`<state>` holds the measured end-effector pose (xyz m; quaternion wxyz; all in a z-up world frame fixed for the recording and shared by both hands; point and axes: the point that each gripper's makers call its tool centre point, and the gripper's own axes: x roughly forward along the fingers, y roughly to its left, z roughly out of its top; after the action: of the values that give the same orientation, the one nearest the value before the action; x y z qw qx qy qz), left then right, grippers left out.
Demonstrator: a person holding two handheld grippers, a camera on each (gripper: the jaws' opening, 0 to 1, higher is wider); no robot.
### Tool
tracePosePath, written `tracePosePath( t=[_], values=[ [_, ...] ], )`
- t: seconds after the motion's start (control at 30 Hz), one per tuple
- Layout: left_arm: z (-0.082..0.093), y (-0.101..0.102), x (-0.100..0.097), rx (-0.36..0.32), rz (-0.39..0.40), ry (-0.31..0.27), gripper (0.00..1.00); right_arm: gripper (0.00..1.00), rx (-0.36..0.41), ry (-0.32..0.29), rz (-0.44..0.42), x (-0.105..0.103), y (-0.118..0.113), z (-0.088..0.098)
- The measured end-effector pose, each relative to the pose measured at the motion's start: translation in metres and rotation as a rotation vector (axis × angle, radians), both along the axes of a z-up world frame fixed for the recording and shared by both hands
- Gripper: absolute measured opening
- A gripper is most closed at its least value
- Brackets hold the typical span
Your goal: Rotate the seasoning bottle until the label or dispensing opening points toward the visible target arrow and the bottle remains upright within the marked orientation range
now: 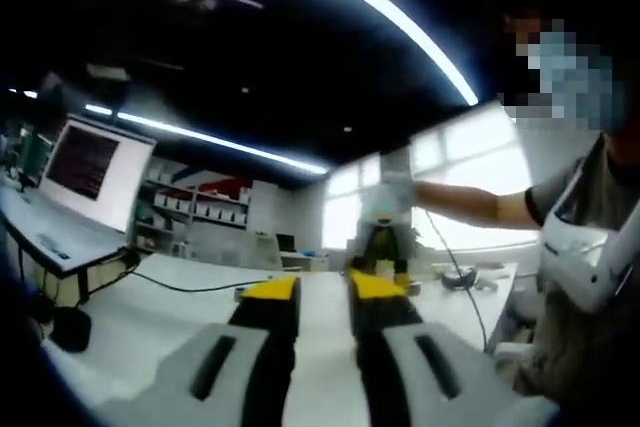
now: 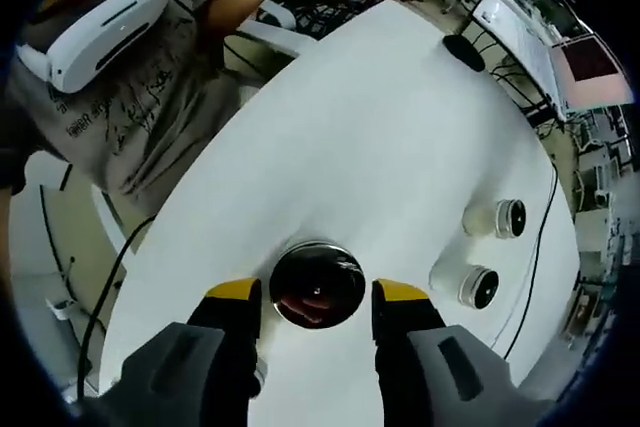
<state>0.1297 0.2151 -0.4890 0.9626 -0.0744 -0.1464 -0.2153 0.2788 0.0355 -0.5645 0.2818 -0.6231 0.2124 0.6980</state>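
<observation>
White oval tabletop seen from above. Seasoning bottle with shiny round metal cap stands upright between right gripper yellow-tipped jaws, spread wide; contact unclear, label unreadable. Two small white round containers nearby. Left gripper narrowly parted, holding nothing.

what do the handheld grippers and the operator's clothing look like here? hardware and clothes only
Left gripper and right gripper: grey moulded bodies with dark slots, black jaws, yellow tips. The person wears a grey short-sleeved printed T-shirt and a white headset hanging at the chest.
</observation>
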Motion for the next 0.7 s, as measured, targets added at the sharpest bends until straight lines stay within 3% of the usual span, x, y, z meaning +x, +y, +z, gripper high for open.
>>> tracePosePath(
  t=[0.27, 0.5, 0.7],
  values=[
    [-0.0005, 0.0065, -0.0095, 0.0, 0.042, 0.0, 0.2, 0.38, -0.041, -0.011, 0.011, 0.0019, -0.0025, -0.007],
    [-0.001, 0.0083, -0.008, -0.004, 0.047, 0.001, 0.2, 0.38, -0.045, 0.006, -0.055, 0.003, -0.0018, -0.0065],
    [-0.0019, 0.0076, -0.0045, -0.01, 0.038, 0.002, 0.2, 0.38, -0.031, 0.047, -0.265, 0.0062, 0.0025, -0.0058]
  ],
)
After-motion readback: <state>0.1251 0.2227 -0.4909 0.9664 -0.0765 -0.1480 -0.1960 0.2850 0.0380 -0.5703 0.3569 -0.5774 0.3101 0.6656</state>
